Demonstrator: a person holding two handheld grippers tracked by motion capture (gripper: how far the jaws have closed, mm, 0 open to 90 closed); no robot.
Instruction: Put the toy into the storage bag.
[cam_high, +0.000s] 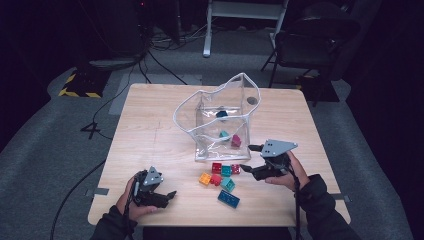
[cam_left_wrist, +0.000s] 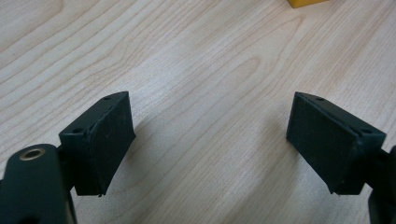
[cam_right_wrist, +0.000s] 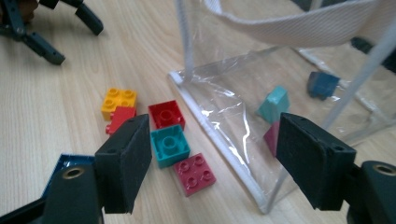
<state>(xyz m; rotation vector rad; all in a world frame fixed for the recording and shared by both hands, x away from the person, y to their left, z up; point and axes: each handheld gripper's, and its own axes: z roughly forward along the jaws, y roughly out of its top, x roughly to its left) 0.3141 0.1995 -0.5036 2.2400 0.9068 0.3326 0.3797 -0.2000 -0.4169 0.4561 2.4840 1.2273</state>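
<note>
A clear plastic bag (cam_high: 200, 107) stands open at the table's middle, holding a dark blue brick (cam_high: 221, 114), a teal one (cam_high: 224, 134) and a magenta one (cam_high: 236, 141). Several loose bricks lie in front of it, among them red (cam_right_wrist: 166, 113), teal (cam_right_wrist: 169, 145), crimson (cam_right_wrist: 194, 173) and orange (cam_right_wrist: 119, 99). My right gripper (cam_high: 247, 157) hovers just right of this pile, beside the bag's near corner; its jaws (cam_right_wrist: 212, 158) are open with nothing between them. My left gripper (cam_high: 167, 196) rests near the front left edge, open over bare wood (cam_left_wrist: 210, 135).
A flat blue brick (cam_high: 228, 199) lies nearest the front edge. An orange brick's corner (cam_left_wrist: 306, 2) shows ahead of the left jaws. The table (cam_high: 150, 115) is light wood; a chair (cam_high: 310, 40) and cables lie on the floor behind.
</note>
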